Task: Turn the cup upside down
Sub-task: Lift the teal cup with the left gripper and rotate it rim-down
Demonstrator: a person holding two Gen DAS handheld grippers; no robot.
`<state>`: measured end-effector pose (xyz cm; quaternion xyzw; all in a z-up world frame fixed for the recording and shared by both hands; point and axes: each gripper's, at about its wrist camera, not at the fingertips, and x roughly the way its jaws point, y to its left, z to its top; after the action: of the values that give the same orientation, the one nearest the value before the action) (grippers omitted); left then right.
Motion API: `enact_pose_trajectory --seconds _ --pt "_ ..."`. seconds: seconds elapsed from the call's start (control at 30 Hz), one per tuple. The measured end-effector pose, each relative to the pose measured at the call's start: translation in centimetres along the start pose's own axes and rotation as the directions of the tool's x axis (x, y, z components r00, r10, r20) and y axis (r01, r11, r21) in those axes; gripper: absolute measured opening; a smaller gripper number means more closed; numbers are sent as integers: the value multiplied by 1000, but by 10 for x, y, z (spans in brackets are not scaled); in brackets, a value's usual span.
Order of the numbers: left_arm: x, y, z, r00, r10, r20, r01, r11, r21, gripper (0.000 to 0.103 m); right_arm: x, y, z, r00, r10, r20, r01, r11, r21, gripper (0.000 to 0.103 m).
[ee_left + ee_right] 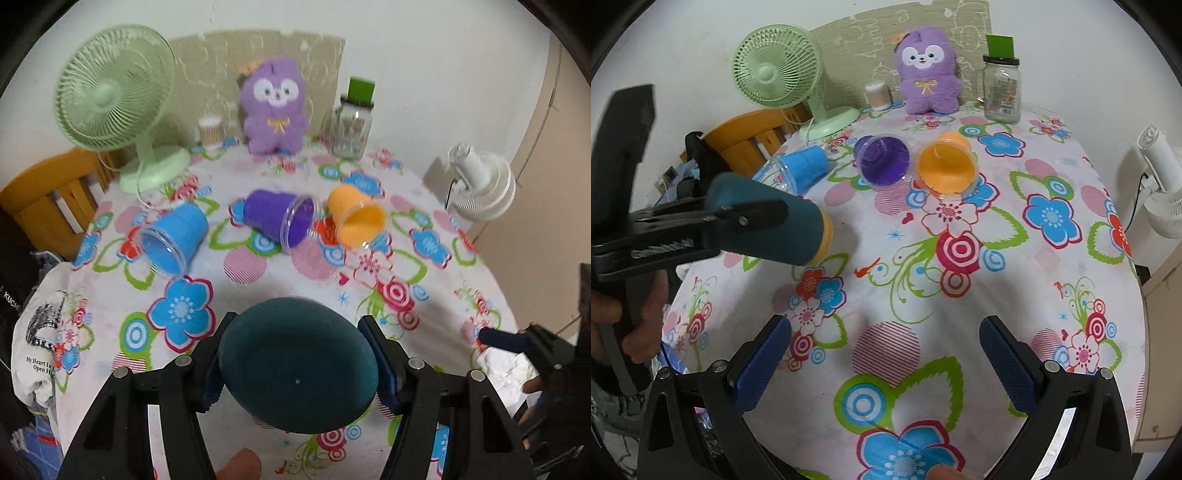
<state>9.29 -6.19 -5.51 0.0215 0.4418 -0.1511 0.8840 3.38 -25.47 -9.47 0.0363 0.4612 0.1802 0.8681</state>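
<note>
Left gripper clamped on a dark teal cup, blue pads pressed against both sides, base turned toward the left wrist camera. From the right wrist view, same teal cup held off the bench on its side, yellow-orange rim pointing right, out over the floral tablecloth. Left gripper seen side-on there, a hand wrapped round its handle.

Right gripper wide apart, nothing between its blue pads, hovering over the near part of the bench.

Farther back, three cups lying on their sides in a row: blue cup on the left, purple cup in the middle, orange cup just beside it on the right, mouths facing the cameras.

Along the far edge: green desk fan, small container of cotton swabs, purple plush toy, glass jar. White fan off the bench's right side; wooden chair at left.
</note>
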Motion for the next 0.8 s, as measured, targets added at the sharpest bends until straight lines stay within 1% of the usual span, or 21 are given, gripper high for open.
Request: enact_pose_trajectory --seconds 0.1,0.2,0.3,0.4,0.53,0.63,0.8 --pt "-21 0 -3 998 21 66 -20 1000 -10 67 -4 7 1 1000 -9 18 9 1000 -19 103" --pt "-40 0 -6 992 39 118 -37 999 -21 67 -11 14 5 998 -27 60 29 999 -41 103" --pt "-53 2 -10 989 53 140 -49 998 -33 67 -20 22 10 994 -47 99 53 997 -61 103" --pt "-61 4 -16 987 61 149 -55 998 -43 67 -27 33 12 991 -44 124 57 993 -100 103" --pt "-69 8 -24 985 76 152 -68 996 -56 67 -33 52 7 990 -31 136 57 980 -188 103" --pt "-73 9 -28 985 84 151 -74 995 -66 67 -35 64 2 991 -11 134 44 969 -245 103" --pt "-75 10 -37 986 84 144 -73 994 -84 67 -38 77 -6 991 -2 132 42 953 -301 103"
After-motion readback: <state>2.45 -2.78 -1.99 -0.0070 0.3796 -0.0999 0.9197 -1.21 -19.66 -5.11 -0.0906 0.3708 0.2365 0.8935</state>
